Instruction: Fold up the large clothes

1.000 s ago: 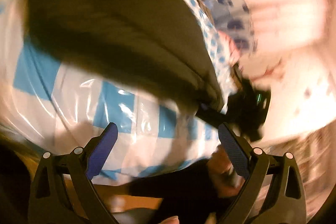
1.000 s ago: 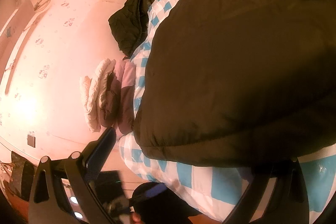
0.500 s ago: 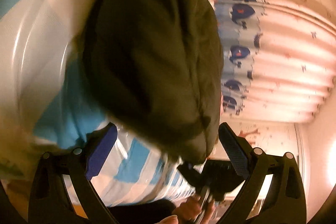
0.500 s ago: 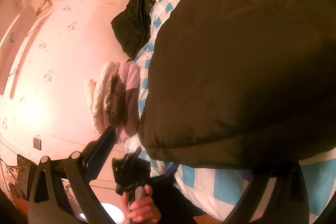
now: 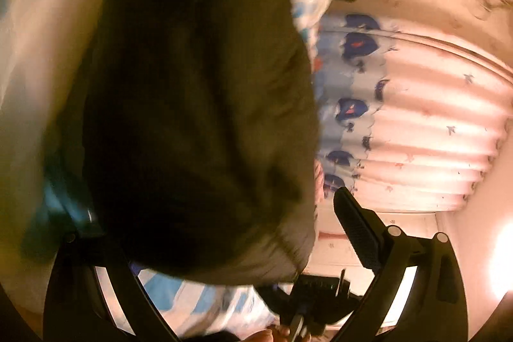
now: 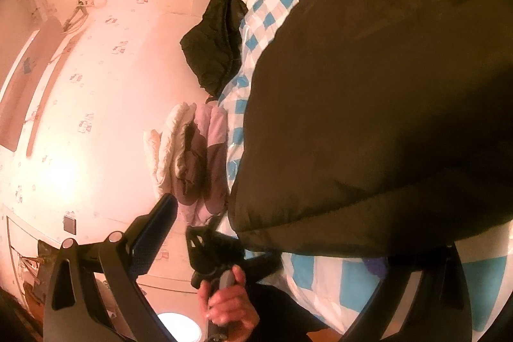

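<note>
A dark padded coat (image 6: pixel 384 117) fills the frame's right, spread on the checked bed (image 6: pixel 320 278), its hem just ahead of both wide-open grippers, left (image 5: pixel 224 229) and right (image 6: pixel 288 246).

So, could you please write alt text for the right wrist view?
A dark puffy jacket lies on a blue-and-white checked cover, filling the right side. The right gripper is open at its near edge, and a hand holds the left gripper beside it. Folded clothes are stacked against the pink wall.
</note>
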Demonstrator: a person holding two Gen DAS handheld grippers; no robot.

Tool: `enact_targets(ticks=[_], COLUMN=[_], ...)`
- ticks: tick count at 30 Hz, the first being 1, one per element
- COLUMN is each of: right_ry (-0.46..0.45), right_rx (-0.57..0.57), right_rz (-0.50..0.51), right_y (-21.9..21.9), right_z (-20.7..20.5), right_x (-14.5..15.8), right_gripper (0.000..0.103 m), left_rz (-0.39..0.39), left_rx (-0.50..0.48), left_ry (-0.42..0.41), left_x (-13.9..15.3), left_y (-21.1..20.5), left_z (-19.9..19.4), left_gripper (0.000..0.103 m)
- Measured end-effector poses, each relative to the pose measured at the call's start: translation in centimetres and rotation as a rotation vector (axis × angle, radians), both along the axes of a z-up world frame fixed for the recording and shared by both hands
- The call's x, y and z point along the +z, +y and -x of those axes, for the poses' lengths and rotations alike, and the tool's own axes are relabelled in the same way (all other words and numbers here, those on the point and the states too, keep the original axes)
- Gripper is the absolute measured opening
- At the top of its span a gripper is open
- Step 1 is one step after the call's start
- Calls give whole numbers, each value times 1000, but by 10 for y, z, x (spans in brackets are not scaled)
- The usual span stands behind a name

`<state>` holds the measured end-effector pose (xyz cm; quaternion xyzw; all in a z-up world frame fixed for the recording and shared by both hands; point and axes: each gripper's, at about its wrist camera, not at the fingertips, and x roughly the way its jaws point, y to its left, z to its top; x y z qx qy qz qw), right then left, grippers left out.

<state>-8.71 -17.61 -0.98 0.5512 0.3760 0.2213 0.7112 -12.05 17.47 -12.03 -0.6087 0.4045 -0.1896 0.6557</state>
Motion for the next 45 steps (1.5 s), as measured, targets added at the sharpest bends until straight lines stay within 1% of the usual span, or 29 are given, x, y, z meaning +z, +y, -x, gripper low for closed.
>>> enact_targets(ticks=[1,3,4,5,6,9,10,12,13,14,16,18,20,24,27,28,29,30,31,32,33,34,35,38,39,40,42,43,45], right_ry=[-1,10,29,46,65,115,129,149,155,150,147,142,159,178,201,189,155,136,122,114,103,94,78,9,-19,-33,-67,-68,-12], right_rx=[-1,5,11,12,6,-73,-110,-187,-224,-242,-241,-225,-229,-325,-377,-376,-355,-338,-309,-291,-276,-259,-239,-209,-211,-213,-226,-232,-228], right_rz=[-2,-5,-4,4,17,15,21,23,7,-6,-10,11,17,-44,-72,-74,-64,-50,-14,7,28,59,110,216,254,274,338,348,358], right_y=[0,0,1,-1,-4,-29,-40,-68,-83,-93,-104,-107,-111,-119,-122,-123,-120,-118,-116,-116,-117,-119,-122,-134,-139,-142,-154,-158,-176], right_z=[0,1,4,9,15,47,55,69,73,73,66,56,47,53,54,52,40,34,25,21,17,13,10,21,33,43,84,97,138], right_x=[0,-5,-9,-13,-15,-28,-31,-36,-39,-40,-39,-36,-39,-53,-59,-58,-53,-50,-44,-40,-36,-30,-19,18,35,43,67,69,59], right_gripper=[96,96,96,96,96,96,96,96,96,96,96,96,96,96,96,96,94,89,55,33,32,29,27,24,24,23,23,23,26], left_rz=[-16,-70,-92,-91,-118,-230,-240,-232,-230,-229,-257,-265,-248,-201,-210,-228,-261,-268,-268,-289,-311,-353,-373,-402,-400,-389,-388,-380,-367], left_rx=[5,11,53,84,97,110,116,143,161,167,158,155,152,150,138,133,113,74,44,26,11,-15,-31,-98,-131,-153,-203,-237,-289], left_ry=[-17,-17,-6,7,22,14,18,33,35,29,25,32,51,83,111,116,125,115,103,91,77,54,39,-30,-78,-112,-160,-180,-175], left_x=[5,8,7,5,3,4,5,6,9,11,17,17,11,6,1,1,1,-2,0,7,13,24,31,55,66,73,85,89,86], left_y=[-2,-4,0,3,3,0,1,7,9,10,11,12,18,29,28,25,22,22,20,17,15,8,2,-21,-34,-43,-64,-78,-98], left_z=[-1,-7,-7,-6,-4,-1,-3,-6,-7,-10,-18,-24,-29,-39,-48,-51,-56,-58,-64,-68,-70,-73,-75,-77,-74,-72,-66,-62,-52], left_gripper=[93,93,93,93,93,93,93,93,93,93,93,93,93,93,92,80,65,43,32,27,21,19,18,15,15,15,15,15,15])
